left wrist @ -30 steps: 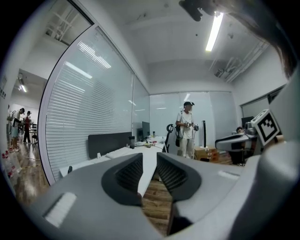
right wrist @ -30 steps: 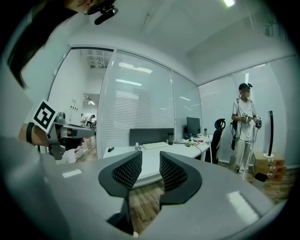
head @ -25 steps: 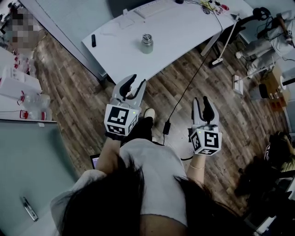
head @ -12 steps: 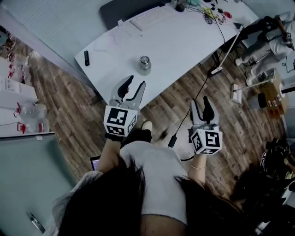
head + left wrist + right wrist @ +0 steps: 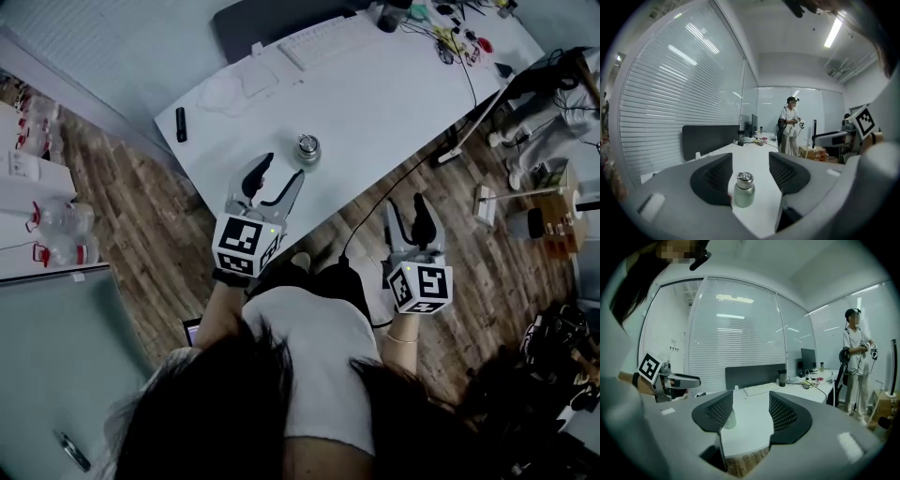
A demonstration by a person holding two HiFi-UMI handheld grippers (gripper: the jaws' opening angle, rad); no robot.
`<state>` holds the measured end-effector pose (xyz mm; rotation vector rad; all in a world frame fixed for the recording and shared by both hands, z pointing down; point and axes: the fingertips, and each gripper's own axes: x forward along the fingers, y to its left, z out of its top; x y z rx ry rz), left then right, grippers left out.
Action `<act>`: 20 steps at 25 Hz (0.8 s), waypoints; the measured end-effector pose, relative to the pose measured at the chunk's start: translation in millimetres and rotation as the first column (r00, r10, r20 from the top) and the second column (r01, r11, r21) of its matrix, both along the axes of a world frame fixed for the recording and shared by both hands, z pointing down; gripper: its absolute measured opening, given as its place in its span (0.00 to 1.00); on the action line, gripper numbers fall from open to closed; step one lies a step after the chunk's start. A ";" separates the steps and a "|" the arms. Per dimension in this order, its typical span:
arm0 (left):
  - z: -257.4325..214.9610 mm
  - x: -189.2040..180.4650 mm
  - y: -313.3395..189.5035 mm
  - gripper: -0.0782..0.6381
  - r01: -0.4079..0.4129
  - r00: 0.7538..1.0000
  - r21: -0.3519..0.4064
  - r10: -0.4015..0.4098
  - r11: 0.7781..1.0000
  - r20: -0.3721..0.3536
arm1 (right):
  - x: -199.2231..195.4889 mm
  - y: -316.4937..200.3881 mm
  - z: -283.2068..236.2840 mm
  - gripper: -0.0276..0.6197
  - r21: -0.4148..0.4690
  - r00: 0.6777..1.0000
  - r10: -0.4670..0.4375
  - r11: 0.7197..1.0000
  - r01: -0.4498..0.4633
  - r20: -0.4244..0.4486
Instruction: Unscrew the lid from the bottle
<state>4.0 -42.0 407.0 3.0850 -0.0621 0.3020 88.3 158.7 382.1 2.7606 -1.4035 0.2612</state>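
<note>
Closest to the camera in the head view, the left hand-held gripper (image 5: pixel 282 174) reaches over the near edge of the white worktop (image 5: pixel 394 94), while the right hand-held gripper (image 5: pixel 406 210) hangs over the wooden floor (image 5: pixel 141 211), short of that edge. Both are empty, with their jaws opening. In the left gripper view the pads of the left hand-held gripper (image 5: pixel 750 172) stand well apart, and the bottle (image 5: pixel 743 191) shows in the gap between them, a little beyond the tips and touched by neither. In the right gripper view the right hand-held gripper (image 5: pixel 750 409) has only bare worktop (image 5: pixel 750 425) between its spread jaws. The bottle (image 5: pixel 307 150) stands upright on the worktop just past the left tips, near the front edge, with its metal lid (image 5: pixel 744 177) on; it lies to the left of the right hand-held gripper and farther off. Beyond it lie a small dark object (image 5: pixel 181 124) toward the left edge, a keyboard (image 5: pixel 328 39) and a dark screen panel (image 5: pixel 272 17). At the far end a person (image 5: pixel 790 124) stands.
</note>
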 end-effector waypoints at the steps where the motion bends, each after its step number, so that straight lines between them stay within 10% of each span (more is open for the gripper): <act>1: 0.6 1.5 -2.1 0.48 0.001 1.000 -0.002 -0.001 1.000 0.003 | 2.4 -5.5 -0.5 0.38 -0.003 1.000 -0.010 1.000 0.010 0.000; 12: 12.7 22.1 -45.1 0.50 0.167 0.986 -0.026 -0.166 0.986 0.019 | 52.9 -90.5 6.3 0.38 -0.003 0.967 -0.253 0.967 0.253 0.009; 20: 8.0 35.3 -90.5 0.51 0.437 0.899 -0.036 -0.436 0.899 0.023 | 102.2 -165.4 10.4 0.44 0.000 0.841 -0.538 0.843 0.539 0.050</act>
